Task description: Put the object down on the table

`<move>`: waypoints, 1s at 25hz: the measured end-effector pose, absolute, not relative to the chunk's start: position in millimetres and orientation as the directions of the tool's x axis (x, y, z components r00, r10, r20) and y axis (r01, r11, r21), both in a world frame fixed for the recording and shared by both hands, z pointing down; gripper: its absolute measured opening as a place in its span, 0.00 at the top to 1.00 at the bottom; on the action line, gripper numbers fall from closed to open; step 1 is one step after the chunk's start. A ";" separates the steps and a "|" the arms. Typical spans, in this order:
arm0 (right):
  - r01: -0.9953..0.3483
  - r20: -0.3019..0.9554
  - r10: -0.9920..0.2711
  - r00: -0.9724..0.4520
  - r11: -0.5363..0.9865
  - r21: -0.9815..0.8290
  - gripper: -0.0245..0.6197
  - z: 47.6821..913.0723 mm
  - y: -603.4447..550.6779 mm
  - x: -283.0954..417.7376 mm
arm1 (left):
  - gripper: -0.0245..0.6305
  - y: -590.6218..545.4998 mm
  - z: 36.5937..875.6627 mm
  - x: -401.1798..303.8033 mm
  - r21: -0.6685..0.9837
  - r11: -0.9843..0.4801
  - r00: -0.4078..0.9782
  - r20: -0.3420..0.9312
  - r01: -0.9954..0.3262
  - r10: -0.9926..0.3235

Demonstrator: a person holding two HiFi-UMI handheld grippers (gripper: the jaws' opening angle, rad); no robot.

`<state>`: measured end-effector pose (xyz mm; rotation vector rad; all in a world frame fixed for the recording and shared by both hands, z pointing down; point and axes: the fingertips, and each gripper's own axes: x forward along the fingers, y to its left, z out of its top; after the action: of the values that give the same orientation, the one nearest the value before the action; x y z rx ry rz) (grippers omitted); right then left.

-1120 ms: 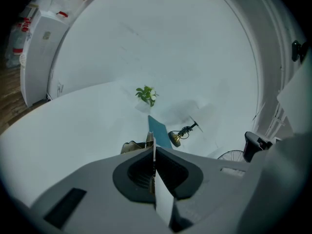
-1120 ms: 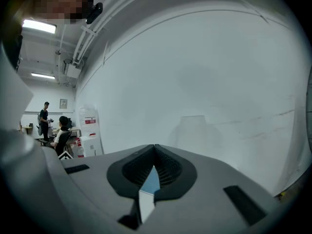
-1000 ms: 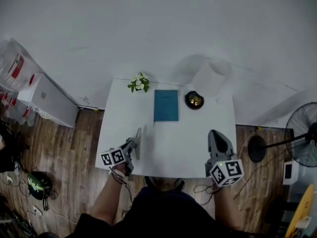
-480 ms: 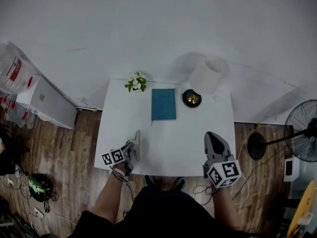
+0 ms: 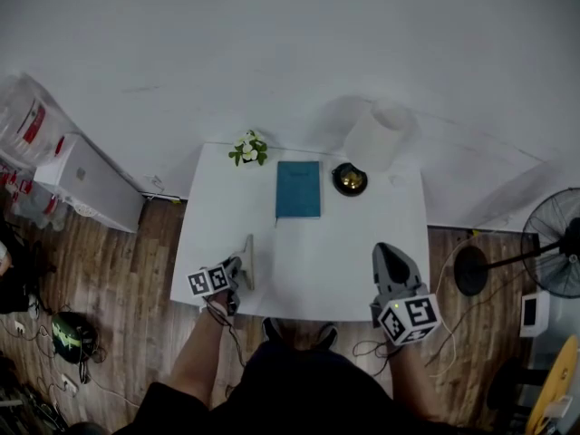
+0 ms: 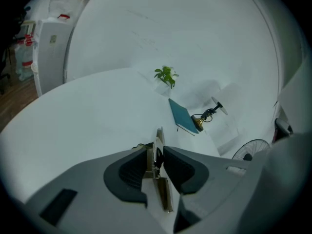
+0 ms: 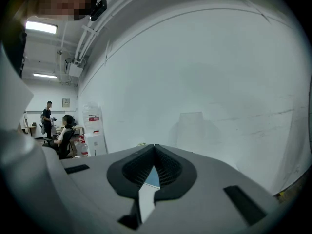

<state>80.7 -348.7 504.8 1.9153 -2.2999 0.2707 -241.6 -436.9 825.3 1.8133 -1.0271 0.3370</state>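
Jaws of the left hand-held gripper point(image 5: 238, 268) just opened apart, thin slab point(image 6: 163, 189) on edge between them

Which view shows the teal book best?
Head view: the teal book lies flat on the table, its whole cover visible from above. The left gripper view shows it small and foreshortened in the distance. The right gripper view shows only a teal sliver.
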 end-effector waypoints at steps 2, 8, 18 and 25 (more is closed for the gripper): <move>-0.981 0.214 -0.958 -0.191 0.185 -0.051 0.95 503.2 -345.1 80.3 | 0.73 -436.0 827.8 -248.0 0.550 -0.156 0.547 0.675 -0.820 -0.494; -0.980 0.200 -0.960 -0.197 0.190 -0.050 0.95 496.5 -334.8 93.0 | 0.66 -438.6 812.0 -256.9 0.453 -0.155 0.457 0.698 -0.878 -0.551; -0.978 0.148 -0.967 -0.208 0.202 -0.060 0.95 482.8 -329.1 115.7 | 0.72 -448.4 678.8 -247.4 0.422 -0.238 0.440 0.485 -0.875 -0.756; -0.976 0.118 -0.969 -0.217 0.212 -0.051 0.95 471.8 -333.4 112.7 | 0.90 -436.9 548.6 -203.9 0.334 -0.444 0.531 0.239 -0.831 -0.813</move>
<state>112.7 -333.4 471.8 1.9275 -2.3983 0.1756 -203.9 -436.9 548.6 2.3634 -1.3461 0.0602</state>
